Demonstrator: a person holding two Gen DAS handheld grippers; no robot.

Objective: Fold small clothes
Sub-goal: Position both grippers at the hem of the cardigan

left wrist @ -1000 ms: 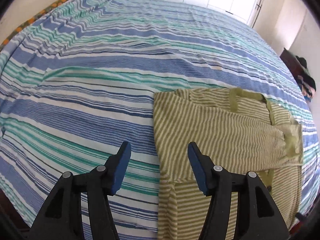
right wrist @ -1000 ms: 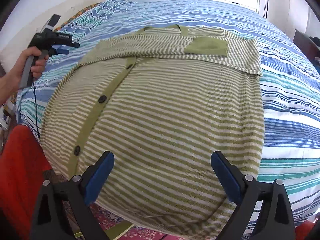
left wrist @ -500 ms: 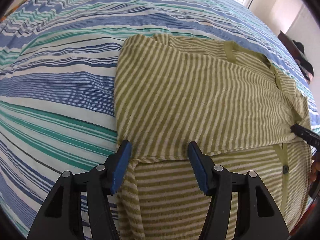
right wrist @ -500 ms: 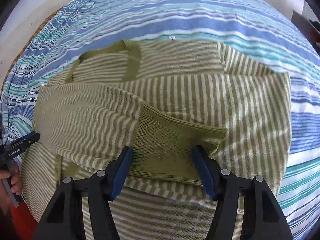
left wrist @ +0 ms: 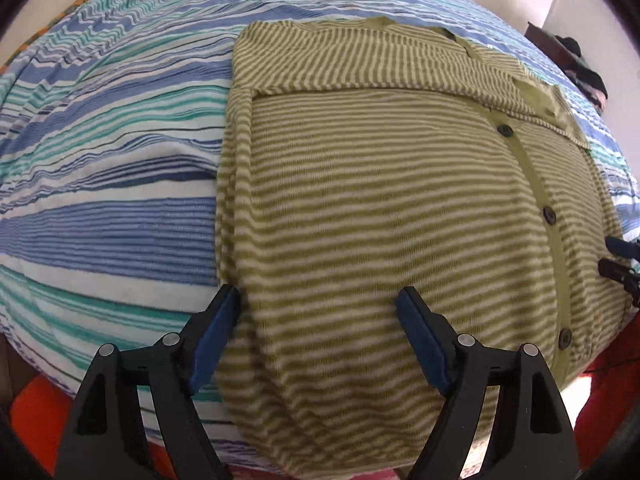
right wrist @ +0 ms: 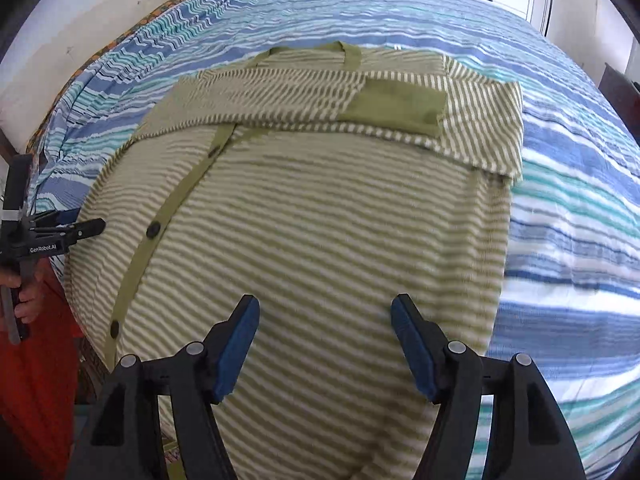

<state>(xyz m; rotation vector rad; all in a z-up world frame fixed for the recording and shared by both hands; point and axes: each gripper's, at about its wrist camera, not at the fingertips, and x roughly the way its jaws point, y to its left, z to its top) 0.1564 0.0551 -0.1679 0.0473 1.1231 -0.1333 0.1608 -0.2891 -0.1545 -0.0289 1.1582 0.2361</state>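
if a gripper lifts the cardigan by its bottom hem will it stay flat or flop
Probably flops: the cardigan is thin knit, draping over the bed edge. The folded sleeves lie loose and would likely slide off. It looks light, so one pinch should lift it.

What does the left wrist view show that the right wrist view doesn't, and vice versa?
Left wrist only: the left gripper open over the cardigan's left edge, and three buttons on the placket.

Right wrist only: the right gripper open over the lower body, the solid green cuff, and the hand holding the other gripper.

Both: the cardigan on the striped bedspread, sleeves folded across the chest.
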